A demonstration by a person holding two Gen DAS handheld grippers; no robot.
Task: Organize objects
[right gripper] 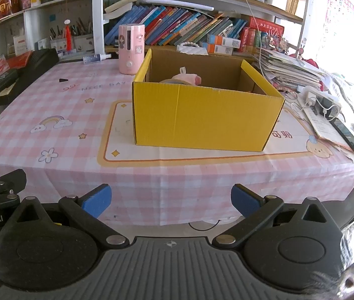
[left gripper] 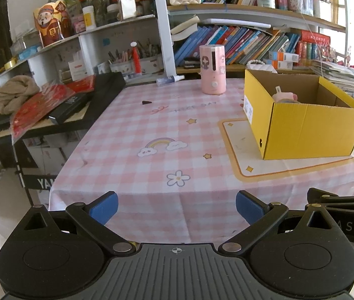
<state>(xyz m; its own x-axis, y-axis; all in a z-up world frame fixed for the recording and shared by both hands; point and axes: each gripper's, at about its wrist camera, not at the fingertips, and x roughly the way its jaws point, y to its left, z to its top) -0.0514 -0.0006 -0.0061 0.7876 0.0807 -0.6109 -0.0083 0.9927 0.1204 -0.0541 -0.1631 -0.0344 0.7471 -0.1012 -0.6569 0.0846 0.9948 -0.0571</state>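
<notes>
Both the left gripper (left gripper: 177, 208) and right gripper (right gripper: 171, 201) hold fingers spread wide, empty, before the desk's (left gripper: 132, 155) near edge; only the right view shows a phone (right gripper: 346, 132).

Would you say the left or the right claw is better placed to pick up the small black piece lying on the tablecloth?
Probably the left claw: the small black piece lies ahead of it, unobstructed. The right claw faces the yellow box.

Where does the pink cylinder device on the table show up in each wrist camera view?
Left wrist: pink cylinder device upper centre, standing left of the yellow box.
Right wrist: upper left of centre, behind the box's far left corner.
Shared landmark: the yellow box.
</notes>
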